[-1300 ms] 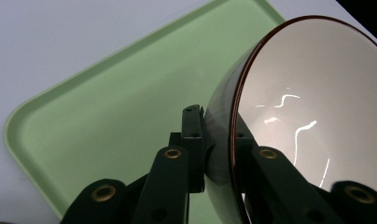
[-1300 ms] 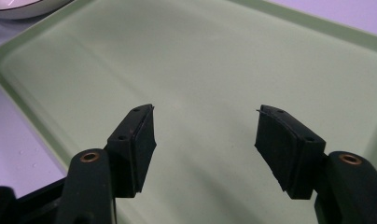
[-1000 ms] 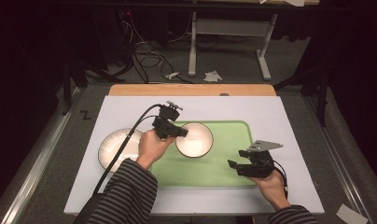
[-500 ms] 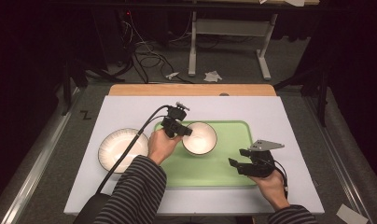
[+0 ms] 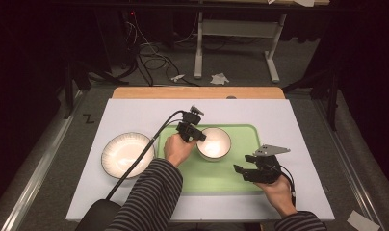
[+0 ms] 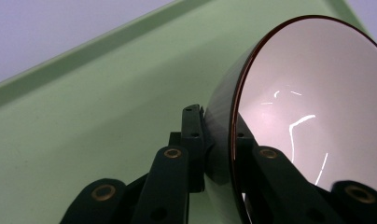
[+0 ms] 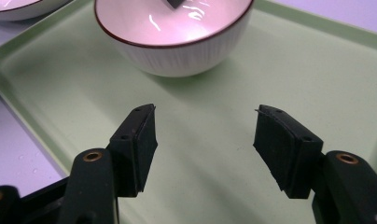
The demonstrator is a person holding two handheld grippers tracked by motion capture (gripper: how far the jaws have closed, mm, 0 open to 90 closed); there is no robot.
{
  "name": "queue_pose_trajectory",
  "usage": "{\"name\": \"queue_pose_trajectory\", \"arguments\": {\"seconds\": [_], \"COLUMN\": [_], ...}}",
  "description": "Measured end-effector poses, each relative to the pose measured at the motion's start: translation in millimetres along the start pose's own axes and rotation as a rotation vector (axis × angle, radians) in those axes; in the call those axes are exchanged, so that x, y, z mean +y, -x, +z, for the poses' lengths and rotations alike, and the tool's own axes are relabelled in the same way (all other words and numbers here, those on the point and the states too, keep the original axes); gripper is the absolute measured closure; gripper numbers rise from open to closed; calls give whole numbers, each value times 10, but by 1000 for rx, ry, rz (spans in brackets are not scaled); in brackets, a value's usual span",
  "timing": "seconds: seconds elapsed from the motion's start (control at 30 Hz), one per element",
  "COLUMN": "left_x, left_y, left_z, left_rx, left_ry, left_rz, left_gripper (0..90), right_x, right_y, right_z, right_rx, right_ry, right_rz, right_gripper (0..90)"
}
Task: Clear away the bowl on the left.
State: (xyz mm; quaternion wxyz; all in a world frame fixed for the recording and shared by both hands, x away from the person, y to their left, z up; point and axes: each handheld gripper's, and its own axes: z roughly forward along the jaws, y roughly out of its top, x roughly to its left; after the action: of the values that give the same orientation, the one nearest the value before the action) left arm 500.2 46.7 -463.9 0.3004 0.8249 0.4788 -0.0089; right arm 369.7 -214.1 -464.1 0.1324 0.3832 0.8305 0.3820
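Your left gripper [image 5: 198,136] pinches rim of bowl [image 5: 214,143], bowl on green tray [image 5: 221,175], far-left part. Right gripper [image 5: 244,171] jaws apart, empty, near bowl. Thin rim grip: bowl may slip, tip.

A white rectangular table top [image 5: 135,110] carries a flat pale green plastic tray [image 5: 216,175] near its middle, and a white ribbed ceramic plate [image 5: 126,155] lies just left of that tray.
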Motion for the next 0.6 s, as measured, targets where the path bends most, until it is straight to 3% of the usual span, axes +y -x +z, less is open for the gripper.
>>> {"name": "queue_pose_trajectory", "arguments": {"seconds": [0.13,0.3,0.4,0.5,0.6], "left_x": [-15,-18,-33,-35,-43], "left_y": [-15,-52,-95,-105,-96], "left_z": [63,73,89,99,89], "left_rx": [19,12,12,9,12], "left_ry": [-14,-17,-35,-19,-26], "left_rz": [-4,-20,-11,10,0], "left_gripper": [823,822,827,828,825], "right_x": [-11,-8,-8,-11,-13], "right_y": [2,7,-6,-4,6], "right_z": [-27,-11,-7,-6,-7], "right_rx": [3,5,2,7,8], "right_ry": [-3,-12,-18,-23,-22], "right_rz": [-2,3,-5,-4,-6], "right_gripper": [404,403,403,403,402]}}
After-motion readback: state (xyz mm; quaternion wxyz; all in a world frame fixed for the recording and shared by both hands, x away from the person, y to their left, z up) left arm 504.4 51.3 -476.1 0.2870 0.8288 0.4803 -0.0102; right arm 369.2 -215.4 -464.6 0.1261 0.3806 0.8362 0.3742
